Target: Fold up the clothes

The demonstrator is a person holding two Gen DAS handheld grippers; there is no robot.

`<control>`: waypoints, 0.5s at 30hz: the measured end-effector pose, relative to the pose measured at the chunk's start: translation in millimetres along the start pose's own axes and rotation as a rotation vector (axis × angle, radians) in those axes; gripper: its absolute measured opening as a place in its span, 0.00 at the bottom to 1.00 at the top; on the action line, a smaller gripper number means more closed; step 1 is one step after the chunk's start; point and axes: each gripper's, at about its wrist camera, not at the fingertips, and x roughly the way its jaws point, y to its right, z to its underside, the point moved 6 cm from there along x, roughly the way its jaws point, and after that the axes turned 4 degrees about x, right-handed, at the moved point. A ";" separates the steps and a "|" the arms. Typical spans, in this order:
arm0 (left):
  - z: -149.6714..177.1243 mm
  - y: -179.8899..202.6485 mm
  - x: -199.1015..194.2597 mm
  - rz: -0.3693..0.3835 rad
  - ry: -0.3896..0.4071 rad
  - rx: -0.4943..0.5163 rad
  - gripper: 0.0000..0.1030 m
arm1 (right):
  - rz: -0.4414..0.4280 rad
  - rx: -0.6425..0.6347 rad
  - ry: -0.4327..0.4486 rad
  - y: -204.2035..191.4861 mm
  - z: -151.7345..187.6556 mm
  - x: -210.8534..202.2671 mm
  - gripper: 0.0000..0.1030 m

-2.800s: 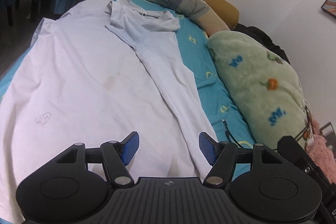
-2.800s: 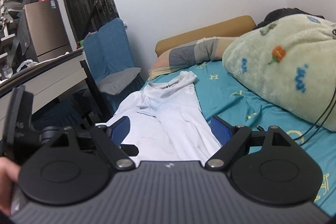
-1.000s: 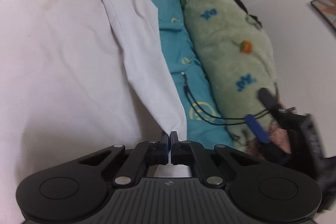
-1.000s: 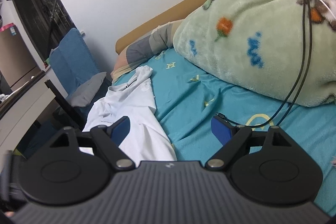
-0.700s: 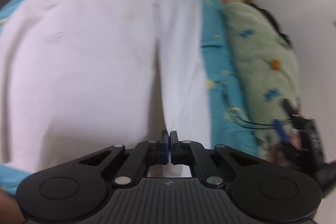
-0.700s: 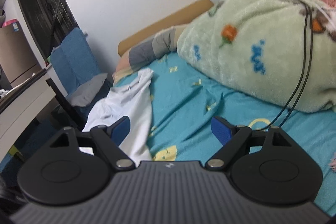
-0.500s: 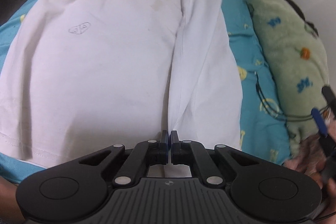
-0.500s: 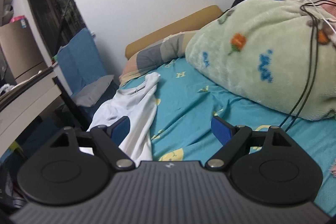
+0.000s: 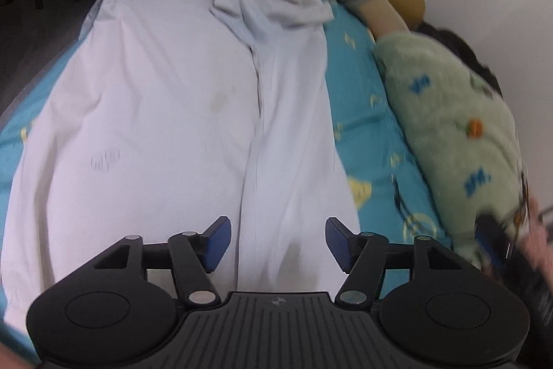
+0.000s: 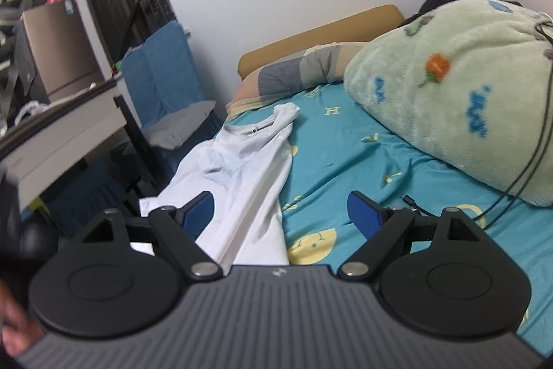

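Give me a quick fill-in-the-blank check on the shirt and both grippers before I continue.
1. The white shirt lies on a ____ bedsheet.
2. The left gripper, jaws just opened, holds ____.
3. The right gripper is ____.
4. The blanket is ____ with blue and orange marks.

Missing: teal; nothing; open; green

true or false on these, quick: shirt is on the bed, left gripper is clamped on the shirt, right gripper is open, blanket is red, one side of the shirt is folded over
1. The white shirt lies on the teal bed sheet. True.
2. The left gripper is clamped on the shirt. False: its jaws have just been opening and stand apart above the cloth, pressing on nothing.
3. The right gripper is open. True, and it holds nothing.
4. The blanket is red. False: it is pale green with blue and orange marks.
5. One side of the shirt is folded over onto the body. True: the side next to the blanket lies doubled along its length.
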 end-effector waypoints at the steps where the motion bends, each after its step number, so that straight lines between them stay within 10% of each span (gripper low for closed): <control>1: -14.9 -3.5 3.1 0.011 0.029 -0.027 0.69 | -0.002 -0.009 -0.005 -2.6 1.2 3.2 0.83; 6: -86.6 -8.6 49.9 0.115 0.152 -0.119 0.74 | -0.007 -0.016 -0.028 -8.4 5.2 28.4 0.83; 15: -160.4 -50.1 167.3 -0.012 0.253 -0.186 0.70 | -0.012 0.001 -0.114 3.0 23.3 82.9 0.83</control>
